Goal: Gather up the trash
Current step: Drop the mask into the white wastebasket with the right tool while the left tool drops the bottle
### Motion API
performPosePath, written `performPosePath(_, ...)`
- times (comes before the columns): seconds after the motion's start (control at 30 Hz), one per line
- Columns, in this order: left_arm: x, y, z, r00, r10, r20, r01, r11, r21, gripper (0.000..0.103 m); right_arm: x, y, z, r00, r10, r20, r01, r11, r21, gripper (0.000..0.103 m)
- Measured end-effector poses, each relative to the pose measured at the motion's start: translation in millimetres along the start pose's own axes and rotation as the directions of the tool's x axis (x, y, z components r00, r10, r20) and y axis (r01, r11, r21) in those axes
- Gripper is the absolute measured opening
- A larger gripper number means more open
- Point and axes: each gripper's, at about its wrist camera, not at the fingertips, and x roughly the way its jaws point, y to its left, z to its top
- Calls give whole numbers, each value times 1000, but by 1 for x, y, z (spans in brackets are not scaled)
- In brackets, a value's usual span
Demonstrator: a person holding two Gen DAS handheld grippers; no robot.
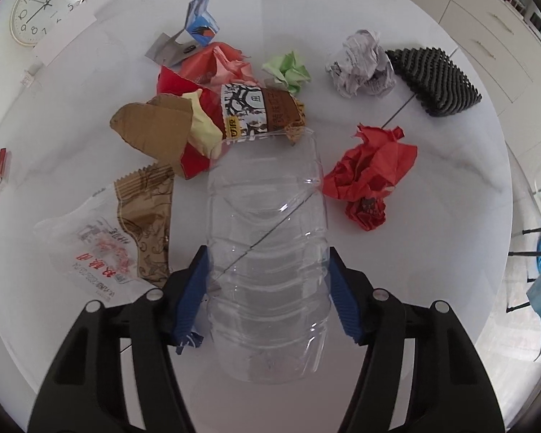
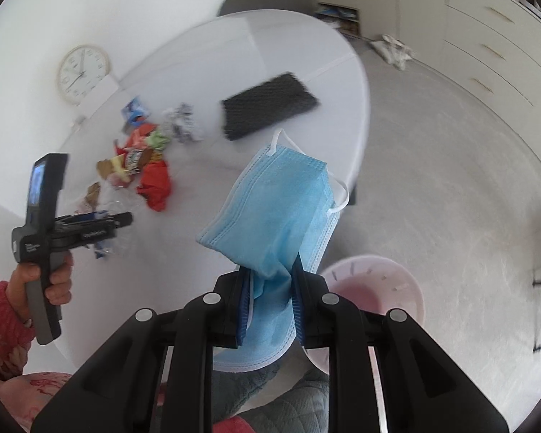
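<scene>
White round tabletop (image 1: 432, 195) is littered with trash, against a pale wall with a round wall clock (image 1: 48, 3) leaning on it. Left gripper (image 1: 268, 281) is set around a clear crushed plastic bottle (image 1: 267, 252) lying on the table; blue pads sit against both flanks, so the bottle is judged clamped, though through clear plastic actual pad contact is hard to confirm. Right gripper (image 2: 272, 301) is pinched tight on a light blue pleated face mask (image 2: 274, 213), which hangs clear of the table, near a pale pink round bin (image 2: 396, 288) on the floor. For a clean drop, the mask should be carried fully over the bin mouth before the pads are parted, so the ear loops don't catch the rim. Squeeze on the bottle should be kept light; the thin wall will buckle and slip. Bin interior appears empty, as far as is visible. Still left on the table: crumpled red paper (image 1: 371, 176), green paper wad (image 1: 288, 70), grey newsprint ball (image 1: 360, 63), torn brown cardboard (image 1: 151, 126), printed snack wrapper (image 1: 126, 223).
</scene>
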Motion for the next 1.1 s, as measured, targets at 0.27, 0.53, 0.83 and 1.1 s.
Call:
performPosePath(0.27,-23,-6,-9,997,-65,44,64,998,17,61,51,-78,-56,982,-103,-160,134,972,193,22)
performPosePath(0.53,-65,-37,-13,992,-97,86,88,991,98,61,183,-116,-94,931,-67,-358,160,958,237,46)
performPosePath(0.83,-95,-103,-31,984,-154,92,128,961,244,61,175,-147,-113,941,-31,-337,148,933,327,79)
performPosePath(1.1,-94,-221,-65,960,-279,2,248,854,458,61,68,-193,-92,976,-139,-165,191,912,362,90)
